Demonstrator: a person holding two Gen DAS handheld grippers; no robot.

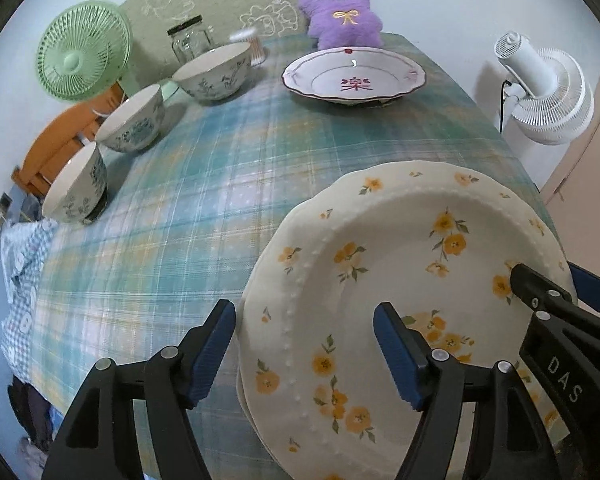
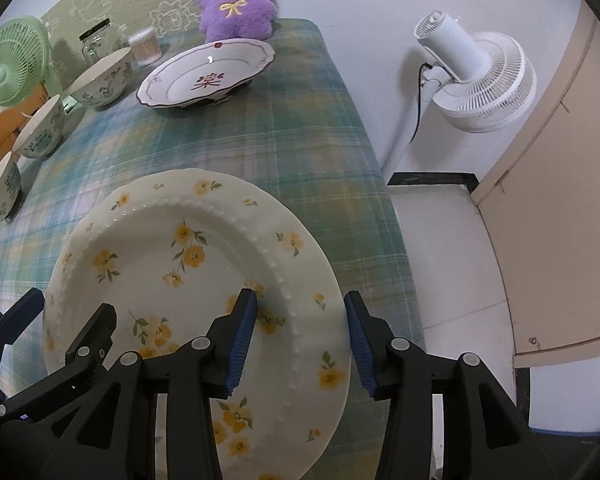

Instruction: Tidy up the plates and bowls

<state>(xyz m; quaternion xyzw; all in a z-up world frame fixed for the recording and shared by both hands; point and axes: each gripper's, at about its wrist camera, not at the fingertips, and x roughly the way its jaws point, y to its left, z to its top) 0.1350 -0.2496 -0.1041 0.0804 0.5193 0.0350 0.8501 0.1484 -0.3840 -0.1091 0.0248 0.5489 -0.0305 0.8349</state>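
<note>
Right hand-held gripper (image 1: 546,286) reads "DAS"; red-rimmed plate (image 1: 354,74) "楽".

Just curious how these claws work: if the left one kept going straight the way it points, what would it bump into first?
The left gripper already straddles the near-left rim of the yellow-flowered plate, jaws open. Going straight on, that rim would probably slide deeper between its fingers and stop it first. Depth is hard to judge.

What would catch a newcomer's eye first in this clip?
The cream plate with yellow flowers fills the near table edge, the left gripper and right gripper each open astride opposite rims. Behind, a purple plush toy sits at the far end, and three patterned bowls line the left side.
</note>
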